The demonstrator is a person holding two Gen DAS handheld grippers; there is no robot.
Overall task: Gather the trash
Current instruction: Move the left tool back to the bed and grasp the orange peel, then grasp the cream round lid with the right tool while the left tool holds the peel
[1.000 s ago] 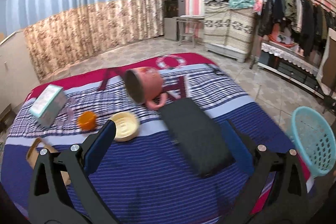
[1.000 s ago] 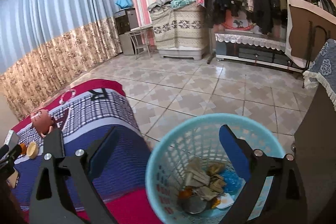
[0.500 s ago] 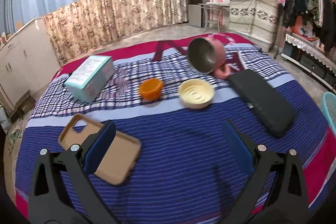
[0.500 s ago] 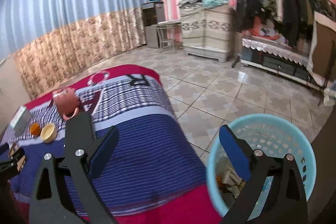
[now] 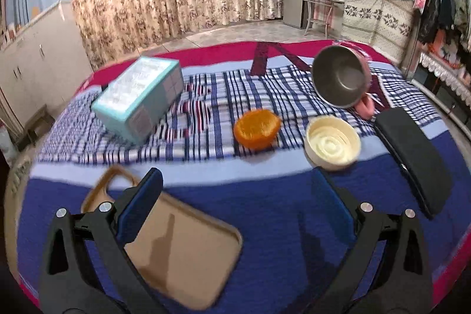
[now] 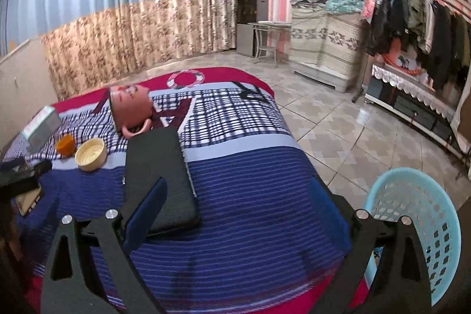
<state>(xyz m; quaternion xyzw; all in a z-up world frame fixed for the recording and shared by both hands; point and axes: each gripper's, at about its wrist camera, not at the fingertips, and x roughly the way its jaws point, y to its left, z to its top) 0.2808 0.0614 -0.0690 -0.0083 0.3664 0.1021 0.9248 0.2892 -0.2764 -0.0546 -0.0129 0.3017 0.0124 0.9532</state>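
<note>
Right gripper (image 6: 235,208) swung from laundry basket (image 6: 418,228) back over bed (image 6: 250,167); left gripper (image 5: 235,205) nearer orange peel (image 5: 256,128), likely next trash. Both jaws wide, empty.

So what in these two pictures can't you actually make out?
- Basket contents: right wrist view, hidden behind its wall and the right gripper.
- Phone case: left wrist view, its near corner is blurred, and the left gripper covers part of it.
- Box label: left wrist view, print too small and blurred to read.
- Mug inside: right wrist view, its opening faces away.
</note>
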